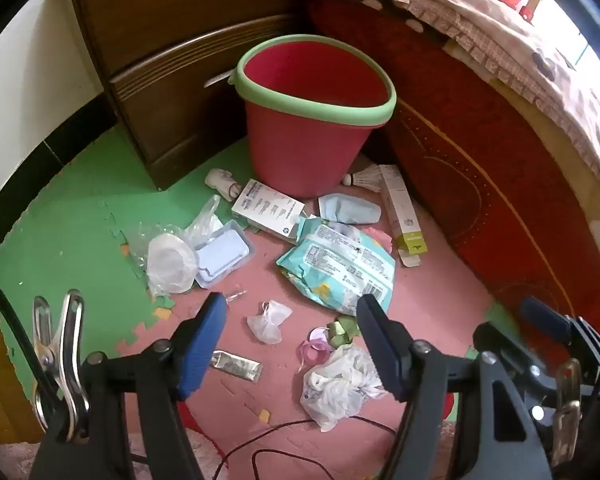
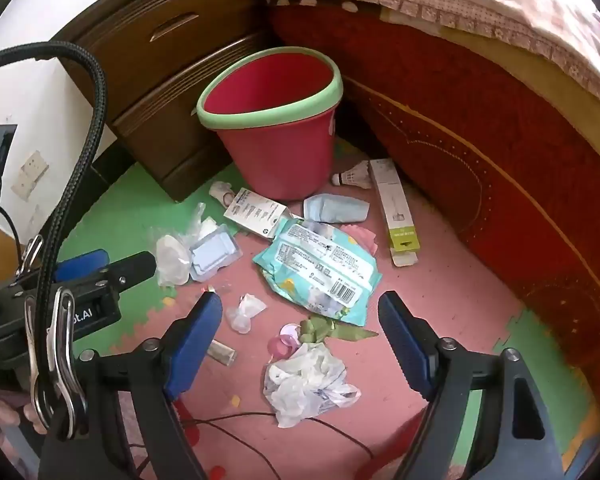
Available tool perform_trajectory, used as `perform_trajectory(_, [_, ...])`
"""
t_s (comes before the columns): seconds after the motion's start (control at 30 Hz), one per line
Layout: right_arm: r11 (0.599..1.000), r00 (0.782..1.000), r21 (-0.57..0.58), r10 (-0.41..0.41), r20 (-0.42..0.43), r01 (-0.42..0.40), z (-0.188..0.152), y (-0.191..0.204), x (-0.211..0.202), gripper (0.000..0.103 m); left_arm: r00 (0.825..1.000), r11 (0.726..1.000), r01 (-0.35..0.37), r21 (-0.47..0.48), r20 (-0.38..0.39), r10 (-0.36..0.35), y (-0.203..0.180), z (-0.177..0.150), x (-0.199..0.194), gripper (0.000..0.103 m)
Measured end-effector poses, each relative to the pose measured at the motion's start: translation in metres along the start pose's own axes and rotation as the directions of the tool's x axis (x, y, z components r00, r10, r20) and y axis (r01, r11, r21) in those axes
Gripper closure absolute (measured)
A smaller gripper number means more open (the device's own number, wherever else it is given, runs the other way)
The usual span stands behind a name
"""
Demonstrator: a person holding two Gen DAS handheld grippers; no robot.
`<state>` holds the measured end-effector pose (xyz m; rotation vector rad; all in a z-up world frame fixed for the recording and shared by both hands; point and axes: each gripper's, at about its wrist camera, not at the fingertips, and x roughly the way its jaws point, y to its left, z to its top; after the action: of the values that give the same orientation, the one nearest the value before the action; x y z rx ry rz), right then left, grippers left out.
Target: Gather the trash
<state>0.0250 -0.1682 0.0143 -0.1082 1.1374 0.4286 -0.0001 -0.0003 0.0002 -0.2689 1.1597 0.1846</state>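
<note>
On the left wrist view's foam floor, trash lies scattered below a red bin (image 1: 314, 120) with a green rim, which stands upright at twelve o'clock between a brown drawer cabinet (image 1: 168, 60) at eleven and a red bed base (image 1: 480, 152) at two. Just below the bin lie a white printed box (image 1: 268, 210), a blue face mask (image 1: 350, 209) and a shuttlecock (image 1: 364, 178); a long white carton (image 1: 404, 216) runs along the bed base. A teal wet-wipe pack (image 1: 340, 266) sits at centre, with a pale blue plastic tray (image 1: 224, 254) and clear wrapping at nine o'clock. The left gripper (image 1: 290, 340) tilts steeply down, jaws spread wide and empty. Between its fingers lie a small clear bag (image 1: 269, 320), a pink ring (image 1: 315, 346) and a crumpled white plastic bag (image 1: 340, 386); a silver tube (image 1: 236, 365) pokes out by the left finger. The right gripper's fingertip (image 1: 540, 314) shows at four o'clock.

Across the right wrist view the red bin (image 2: 276, 128) stands at twelve o'clock, the wet-wipe pack (image 2: 320, 270) at centre. The right gripper (image 2: 300, 332) also tilts steeply down, jaws wide apart, gripping nothing. A green ribbon (image 2: 332, 328), the pink ring (image 2: 284, 344) and the crumpled white plastic bag (image 2: 306, 384) lie between its fingers, untouched. The left gripper's body (image 2: 92, 288) and a black braided cable (image 2: 76, 152) crowd nine o'clock.
</note>
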Motion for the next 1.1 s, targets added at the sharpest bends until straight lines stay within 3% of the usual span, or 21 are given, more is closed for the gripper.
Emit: perform_trajectory(1.1, [1.0,1.0,-0.014,-0.01,0.006,0.01,-0.001,-0.0011,-0.0015,0.02,1.0,1.0,-0.014,0.001,0.0,0.014,0.0006,-0.0011,0.0004,0.032])
